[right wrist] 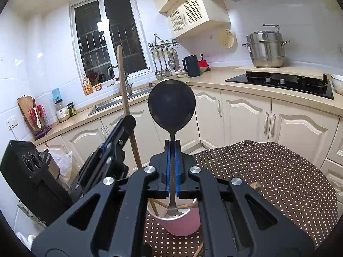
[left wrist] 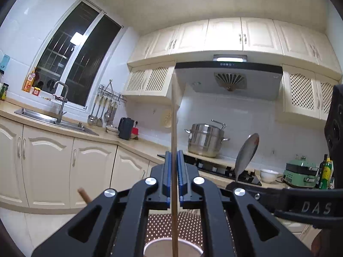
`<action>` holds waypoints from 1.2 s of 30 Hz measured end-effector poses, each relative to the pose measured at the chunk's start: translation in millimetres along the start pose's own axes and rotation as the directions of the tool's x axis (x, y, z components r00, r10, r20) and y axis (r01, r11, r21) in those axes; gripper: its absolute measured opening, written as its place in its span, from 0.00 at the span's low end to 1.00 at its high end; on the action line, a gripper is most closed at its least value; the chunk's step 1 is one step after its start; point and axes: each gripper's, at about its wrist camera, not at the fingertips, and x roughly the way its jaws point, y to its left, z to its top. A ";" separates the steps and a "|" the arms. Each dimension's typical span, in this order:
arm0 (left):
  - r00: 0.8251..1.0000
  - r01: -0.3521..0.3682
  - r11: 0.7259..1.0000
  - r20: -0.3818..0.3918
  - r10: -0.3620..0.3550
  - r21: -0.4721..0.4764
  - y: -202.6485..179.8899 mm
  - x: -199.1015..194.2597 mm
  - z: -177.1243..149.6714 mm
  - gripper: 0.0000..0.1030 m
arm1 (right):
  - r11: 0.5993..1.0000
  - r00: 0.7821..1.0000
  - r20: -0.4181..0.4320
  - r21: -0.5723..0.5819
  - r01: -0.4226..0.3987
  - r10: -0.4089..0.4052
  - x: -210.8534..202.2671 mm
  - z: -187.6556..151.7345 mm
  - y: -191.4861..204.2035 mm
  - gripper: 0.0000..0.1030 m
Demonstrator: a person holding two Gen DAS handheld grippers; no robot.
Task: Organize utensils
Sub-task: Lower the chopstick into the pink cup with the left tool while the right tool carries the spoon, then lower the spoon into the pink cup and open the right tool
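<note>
On the left, the left gripper (right wrist: 126, 121) is clamped on an upright wooden chopstick (right wrist: 123, 81). To its right, the right gripper (right wrist: 172, 144) pinches a metal spoon (right wrist: 171, 105) by its handle, bowl up, handle end down in the pink cup (right wrist: 182, 222) standing near on the polka-dot tablecloth (right wrist: 278, 171).

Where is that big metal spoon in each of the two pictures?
Left wrist view: the spoon stands right of centre, seen edge-on, its bowl before the stove, held by the right gripper.
Right wrist view: the spoon is dead centre, bowl up, handle between the blue pads, its end over the pink cup.
Shared landmark: the steel steamer pot by the stove.
</note>
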 end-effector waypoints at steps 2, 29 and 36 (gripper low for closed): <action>1.000 0.002 1.000 -0.014 -0.002 0.013 0.8 -4.4 -3.3 0.05 | 1.000 1.000 -0.006 0.002 0.005 -0.005 0.6 -2.8 -0.8 0.04; 0.961 -0.044 0.989 -0.264 0.080 0.141 11.6 -37.4 15.1 0.62 | 0.996 0.995 -0.050 0.012 0.086 -0.086 3.7 -31.6 9.3 0.04; 0.945 -0.076 0.969 -0.293 0.146 0.237 10.8 -44.8 14.6 0.66 | 0.994 0.991 -0.079 0.021 0.109 -0.107 4.8 -43.3 12.5 0.04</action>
